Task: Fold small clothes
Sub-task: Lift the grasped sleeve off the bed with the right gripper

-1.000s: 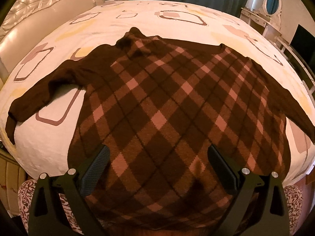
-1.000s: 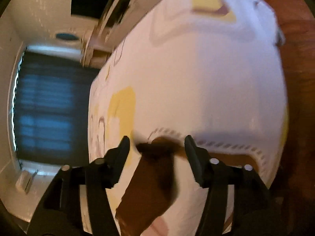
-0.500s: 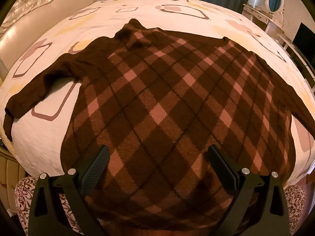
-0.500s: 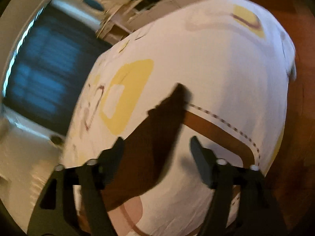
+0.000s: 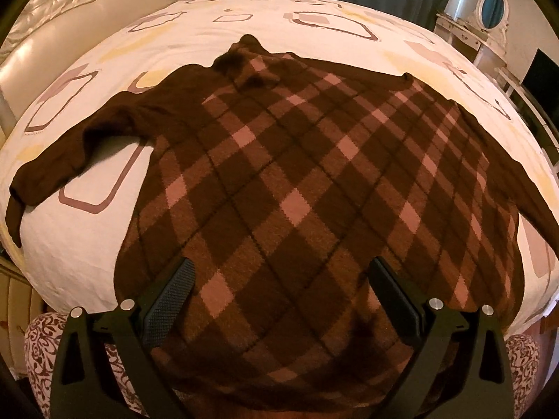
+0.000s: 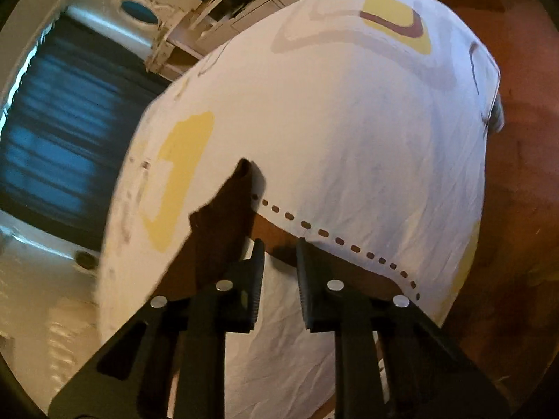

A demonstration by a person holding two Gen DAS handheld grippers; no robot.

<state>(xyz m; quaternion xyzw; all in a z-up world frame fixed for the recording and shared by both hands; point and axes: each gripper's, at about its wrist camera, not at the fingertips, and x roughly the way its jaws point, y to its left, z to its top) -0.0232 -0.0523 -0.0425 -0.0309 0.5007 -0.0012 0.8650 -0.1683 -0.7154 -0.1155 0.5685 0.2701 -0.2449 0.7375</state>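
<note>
left gripper [image 5: 279,281]: angled down over fuzzy argyle sweater [image 5: 297,181], jaws wide, empty | right gripper [image 6: 279,256]: jaws just narrowed, nothing between; sleeve [image 6: 223,223] beside left finger

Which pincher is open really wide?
The left gripper, spread wide over the checked sweater. The right gripper has just been closing its jaws, nothing between them.

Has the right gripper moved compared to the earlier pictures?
Yes. The right gripper slid off the brown sleeve, which earlier lay between its fingers and now lies left of them. Its fingers have just been closing, with nothing between them.
</note>
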